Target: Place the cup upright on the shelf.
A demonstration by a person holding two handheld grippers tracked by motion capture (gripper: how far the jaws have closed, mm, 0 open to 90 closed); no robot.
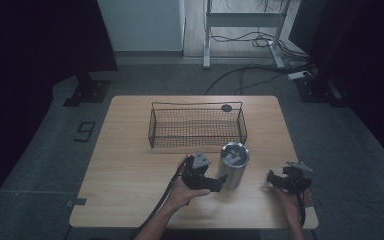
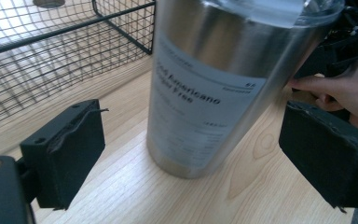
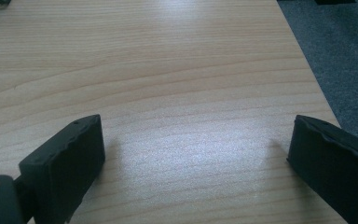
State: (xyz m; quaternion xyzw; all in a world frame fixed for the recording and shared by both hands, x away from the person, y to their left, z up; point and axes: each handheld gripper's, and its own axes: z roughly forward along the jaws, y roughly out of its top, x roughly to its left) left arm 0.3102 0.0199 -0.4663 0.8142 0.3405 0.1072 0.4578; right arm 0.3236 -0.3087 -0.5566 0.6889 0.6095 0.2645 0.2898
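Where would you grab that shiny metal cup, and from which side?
Around its straight round wall, low to mid height, coming in level from the person's side. The cup stands upright, and the open left gripper already has a finger on either side of it.

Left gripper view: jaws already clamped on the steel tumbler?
No. The left gripper is open, its jaws standing apart on either side of the steel tumbler with wood showing in both gaps.

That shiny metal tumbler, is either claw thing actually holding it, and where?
Nothing is held. The left gripper has its jaws open on either side of the tumbler, low on its body, without touching. The right gripper is open over bare table.
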